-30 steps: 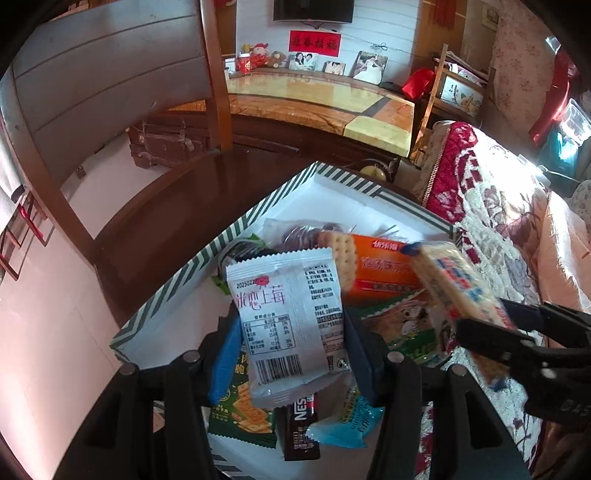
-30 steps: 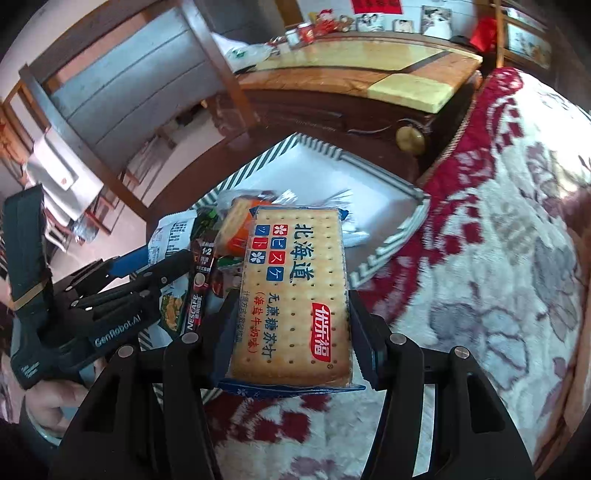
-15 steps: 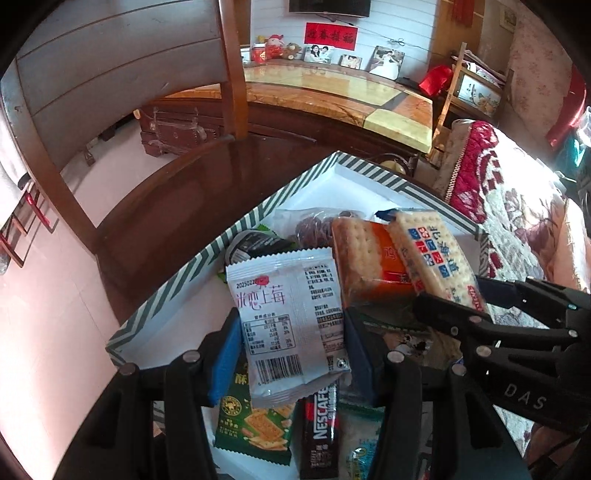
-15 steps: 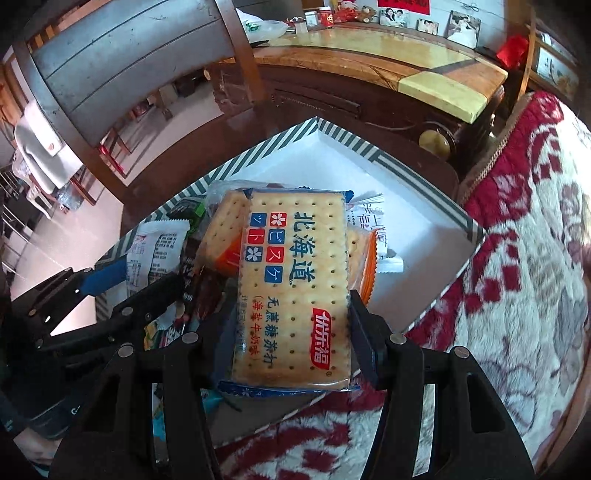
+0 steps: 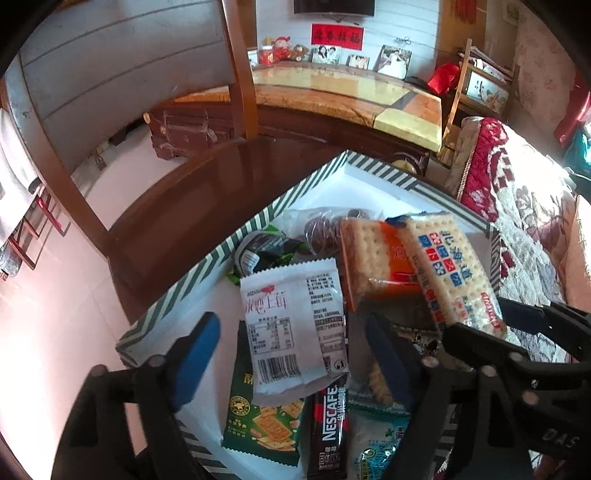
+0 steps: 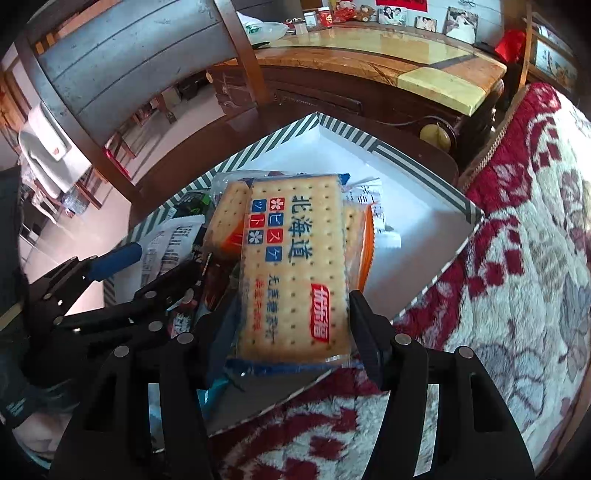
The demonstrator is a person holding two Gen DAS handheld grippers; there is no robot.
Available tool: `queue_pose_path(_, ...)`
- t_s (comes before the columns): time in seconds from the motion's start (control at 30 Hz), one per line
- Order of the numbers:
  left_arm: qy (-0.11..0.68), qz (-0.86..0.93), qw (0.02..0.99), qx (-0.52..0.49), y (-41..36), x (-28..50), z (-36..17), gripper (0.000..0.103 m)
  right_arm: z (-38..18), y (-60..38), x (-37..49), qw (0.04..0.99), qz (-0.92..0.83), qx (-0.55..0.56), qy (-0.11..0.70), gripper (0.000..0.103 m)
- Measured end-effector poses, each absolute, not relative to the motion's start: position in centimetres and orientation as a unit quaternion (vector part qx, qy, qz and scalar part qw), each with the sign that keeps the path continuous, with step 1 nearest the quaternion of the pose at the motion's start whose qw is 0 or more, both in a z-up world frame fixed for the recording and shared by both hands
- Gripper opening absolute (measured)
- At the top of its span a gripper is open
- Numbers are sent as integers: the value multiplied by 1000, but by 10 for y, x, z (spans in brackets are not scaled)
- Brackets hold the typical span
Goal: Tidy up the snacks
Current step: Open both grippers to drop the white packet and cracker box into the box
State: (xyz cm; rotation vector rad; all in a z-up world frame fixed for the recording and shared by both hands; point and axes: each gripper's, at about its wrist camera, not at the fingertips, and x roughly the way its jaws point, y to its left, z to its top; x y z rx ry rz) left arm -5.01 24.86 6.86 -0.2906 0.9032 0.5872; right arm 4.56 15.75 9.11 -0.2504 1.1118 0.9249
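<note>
Releasing the white pouch into the striped tray

Your left gripper [image 5: 291, 354] had just been opening; its blue fingers [image 5: 195, 354] stood wide, clear of the white barcode pouch [image 5: 295, 325], which half a second earlier they pinched and which lay on the NESCAFE stick [image 5: 328, 432] and green cracker pack [image 5: 264, 424]. Your right gripper [image 6: 295, 325] had eased a little, yet its fingers still flanked the 北海道 cracker pack [image 6: 295, 273] over the tray's [image 6: 424, 166] near edge. Bare white floor stayed free at the tray's far corner.

Home living rm: TV [image 5: 334, 6], family photos [image 5: 394, 61], chair [image 5: 122, 74].
</note>
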Motion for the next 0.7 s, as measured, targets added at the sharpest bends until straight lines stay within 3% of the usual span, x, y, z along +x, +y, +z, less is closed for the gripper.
queue_pose_path(0.57, 366, 280, 881, -109, 219, -71, 99, 91, 123, 101, 18, 801, 383, -88, 451, 63)
queue_pose_path(0.7, 348, 272, 893, -87, 202, -78, 108, 96, 124, 92, 8, 808, 380, -88, 442, 63)
